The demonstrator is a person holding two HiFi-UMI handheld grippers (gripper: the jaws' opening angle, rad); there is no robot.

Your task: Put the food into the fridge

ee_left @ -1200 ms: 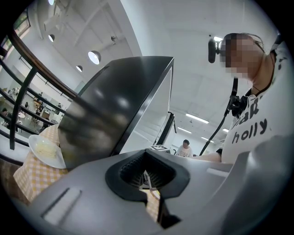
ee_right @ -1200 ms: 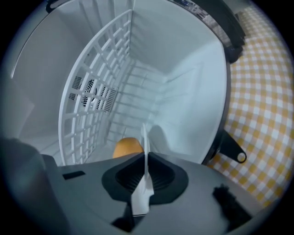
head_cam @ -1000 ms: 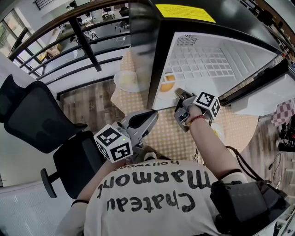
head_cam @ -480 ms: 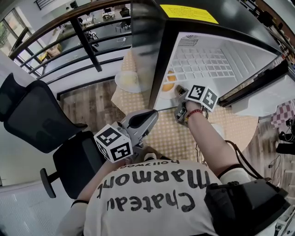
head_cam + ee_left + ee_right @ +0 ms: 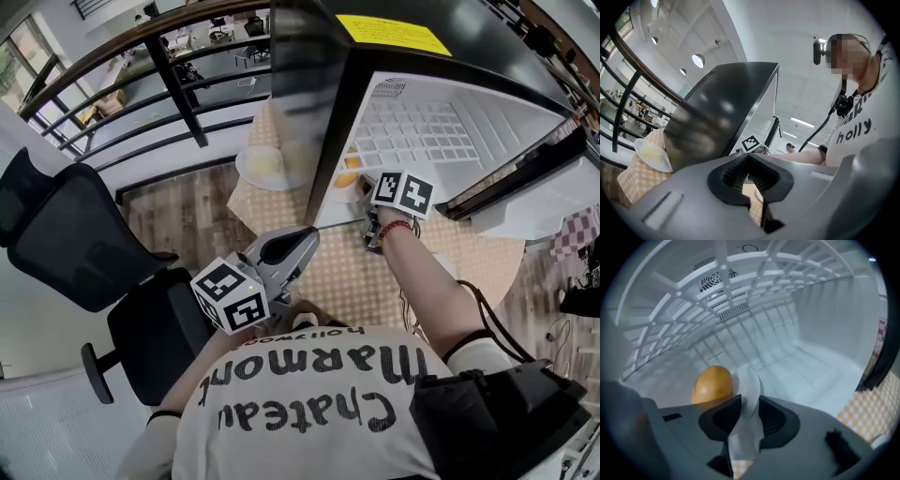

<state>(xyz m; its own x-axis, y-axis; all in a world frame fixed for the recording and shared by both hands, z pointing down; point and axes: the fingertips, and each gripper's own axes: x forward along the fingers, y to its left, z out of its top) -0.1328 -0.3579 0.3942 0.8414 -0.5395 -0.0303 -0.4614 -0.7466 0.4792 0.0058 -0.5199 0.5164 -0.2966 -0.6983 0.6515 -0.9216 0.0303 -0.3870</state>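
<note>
I am reaching my right gripper [image 5: 364, 187] into the open fridge [image 5: 422, 131], pointing it downward at the white plate [image 5: 748, 380] lying just inside, near the front. My right fingers have just been opening and are now standing released, with the plate's rim between them. An orange-yellow rounded food item [image 5: 712, 383] is sitting on that plate, just left of my jaws. I am holding my left gripper [image 5: 302, 242] level over the checked tablecloth [image 5: 347, 277], its fingers clenched together on nothing. A second plate [image 5: 262, 165] is resting beside the fridge.
</note>
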